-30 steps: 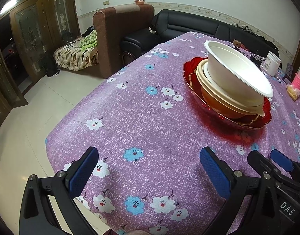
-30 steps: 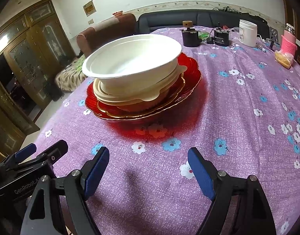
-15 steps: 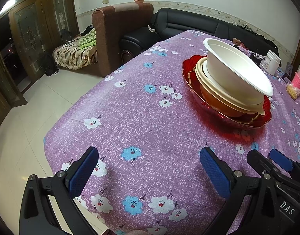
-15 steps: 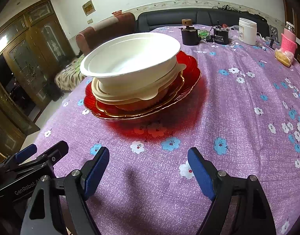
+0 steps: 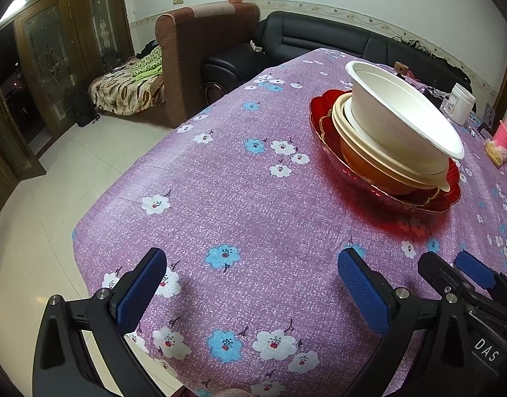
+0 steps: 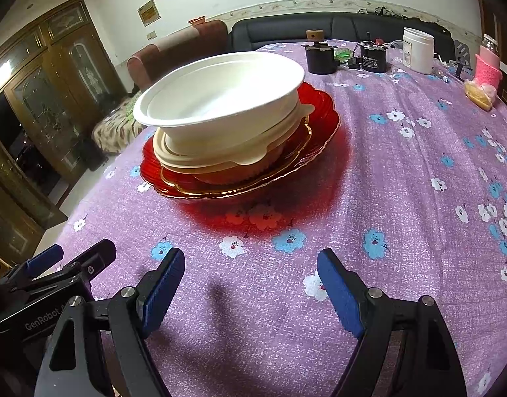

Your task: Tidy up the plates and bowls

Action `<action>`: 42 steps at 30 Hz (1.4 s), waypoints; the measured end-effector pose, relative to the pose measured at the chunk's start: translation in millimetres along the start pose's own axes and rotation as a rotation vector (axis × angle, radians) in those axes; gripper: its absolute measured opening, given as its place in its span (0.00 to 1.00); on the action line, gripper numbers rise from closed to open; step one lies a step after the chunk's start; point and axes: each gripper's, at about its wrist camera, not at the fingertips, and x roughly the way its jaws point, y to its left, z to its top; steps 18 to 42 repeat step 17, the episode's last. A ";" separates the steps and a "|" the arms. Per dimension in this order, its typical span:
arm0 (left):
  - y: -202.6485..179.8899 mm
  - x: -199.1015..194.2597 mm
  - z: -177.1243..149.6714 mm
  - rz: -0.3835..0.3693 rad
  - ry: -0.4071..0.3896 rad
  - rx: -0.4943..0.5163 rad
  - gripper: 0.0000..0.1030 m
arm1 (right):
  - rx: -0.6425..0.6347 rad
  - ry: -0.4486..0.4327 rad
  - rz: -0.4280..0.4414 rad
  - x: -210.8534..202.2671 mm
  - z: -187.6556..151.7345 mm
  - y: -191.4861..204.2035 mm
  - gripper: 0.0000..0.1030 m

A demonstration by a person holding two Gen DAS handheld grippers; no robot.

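Observation:
A stack stands on the purple flowered tablecloth (image 5: 253, 198): a white bowl (image 5: 402, 115) on top, a cream bowl (image 5: 386, 162) under it, both on a red glass plate (image 5: 326, 122) with a gold rim. The stack also shows in the right wrist view, with the white bowl (image 6: 220, 102), the cream bowl (image 6: 220, 155) and the red plate (image 6: 319, 122). My left gripper (image 5: 250, 291) is open and empty, low over the cloth, left of and short of the stack. My right gripper (image 6: 250, 287) is open and empty in front of the stack.
At the table's far side stand a white jar (image 6: 418, 49), two black pots (image 6: 319, 56), a pink-wrapped bottle (image 6: 488, 66) and a snack bag (image 6: 480, 94). The table's left edge (image 5: 127, 178) drops to a tiled floor. Sofas (image 5: 319, 39) stand behind.
Both grippers have drifted slightly; the stack sits a little lower and nearer in the right wrist view. Both grippers stay open. Nothing on the table moved.

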 end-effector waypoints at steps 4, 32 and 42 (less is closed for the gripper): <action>0.1 -1.6 0.0 0.003 -0.006 0.004 1.00 | 0.008 -0.004 -0.001 -1.9 0.1 -1.7 0.84; -11.8 -22.1 2.3 0.047 -0.065 0.039 1.00 | 0.009 -0.024 0.016 -13.8 1.5 -10.0 0.84; -11.8 -22.1 2.3 0.047 -0.065 0.039 1.00 | 0.009 -0.024 0.016 -13.8 1.5 -10.0 0.84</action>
